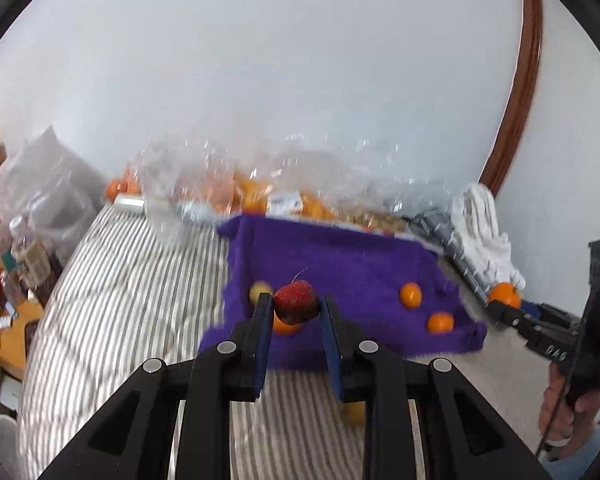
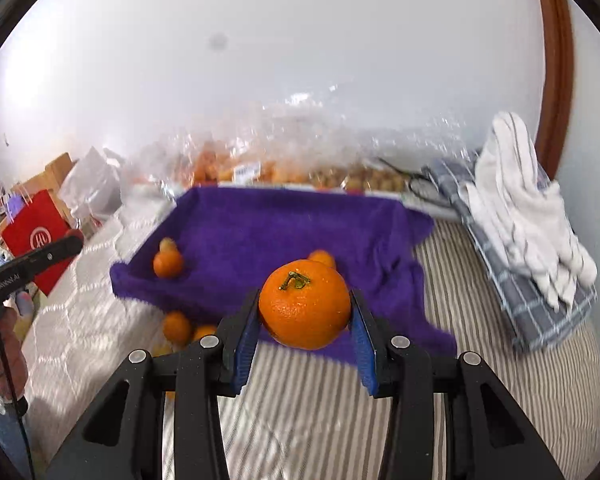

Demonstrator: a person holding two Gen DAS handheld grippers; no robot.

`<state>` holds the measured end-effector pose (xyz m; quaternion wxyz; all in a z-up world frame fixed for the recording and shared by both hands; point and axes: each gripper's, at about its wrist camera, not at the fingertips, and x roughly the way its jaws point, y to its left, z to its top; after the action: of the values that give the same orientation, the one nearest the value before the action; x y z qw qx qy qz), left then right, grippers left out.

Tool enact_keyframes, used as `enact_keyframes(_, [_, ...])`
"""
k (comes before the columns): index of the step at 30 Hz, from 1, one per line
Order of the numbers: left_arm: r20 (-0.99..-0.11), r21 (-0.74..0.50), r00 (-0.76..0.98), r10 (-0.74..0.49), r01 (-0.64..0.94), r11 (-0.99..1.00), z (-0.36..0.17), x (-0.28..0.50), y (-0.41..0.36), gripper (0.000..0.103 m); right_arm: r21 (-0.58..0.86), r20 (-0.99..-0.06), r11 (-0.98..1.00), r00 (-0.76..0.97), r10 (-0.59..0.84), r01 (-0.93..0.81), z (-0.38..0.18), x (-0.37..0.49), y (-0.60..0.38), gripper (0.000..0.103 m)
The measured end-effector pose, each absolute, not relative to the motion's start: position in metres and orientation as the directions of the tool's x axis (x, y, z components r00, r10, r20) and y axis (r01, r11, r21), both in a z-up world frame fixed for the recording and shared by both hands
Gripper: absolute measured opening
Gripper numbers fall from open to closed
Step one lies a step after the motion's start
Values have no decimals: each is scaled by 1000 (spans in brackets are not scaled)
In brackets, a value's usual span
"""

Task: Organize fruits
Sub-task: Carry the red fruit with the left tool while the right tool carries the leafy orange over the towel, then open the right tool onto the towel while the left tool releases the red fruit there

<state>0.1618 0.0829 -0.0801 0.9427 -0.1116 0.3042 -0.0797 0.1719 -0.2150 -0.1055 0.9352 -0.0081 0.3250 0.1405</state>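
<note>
Pinching small red rough-skinned round fruit (image 1: 295,299), left gripper (image 1: 292,306) holds it above purple fuzzy towel (image 1: 340,256); right gripper (image 2: 305,312) clamps round orange mandarin (image 2: 305,305) across its middle; both probably light, soft-skinned, bruisable; gentle squeeze advised.

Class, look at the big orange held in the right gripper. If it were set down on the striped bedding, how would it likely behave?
The orange is round, so it would probably roll on the striped bedding unless a fold stops it. Its skin looks firm and dimpled, so the jaws likely hold it without slipping. It fills the right gripper, so it is probably fairly heavy.
</note>
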Motion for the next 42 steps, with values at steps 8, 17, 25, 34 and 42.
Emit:
enact_keyframes(8, [-549, -230, 818, -173, 51, 972, -49, 212, 75, 23, 91, -571, 964, 780, 255, -249, -82, 226, -213, 42])
enact_keyframes(17, [-554, -167, 811, -188, 113, 979, -52, 279, 48, 23, 71, -547, 984, 818, 175, -162, -79, 289, -221, 42])
enact_keyframes(25, [-634, -107, 760, -142, 96, 990, -106, 326, 53, 23, 80, -634, 989, 758, 150, -128, -136, 328, -225, 42])
enact_keyframes(34, [-737, -101, 664, -128, 80, 992, -144, 345, 51, 23, 93, -704, 988, 693, 154, -125, -175, 338, -229, 42])
enact_keyframes(42, [-787, -50, 611, -81, 68, 996, -160, 349, 39, 23, 71, -723, 987, 674, 152, -146, -186, 338, -220, 42])
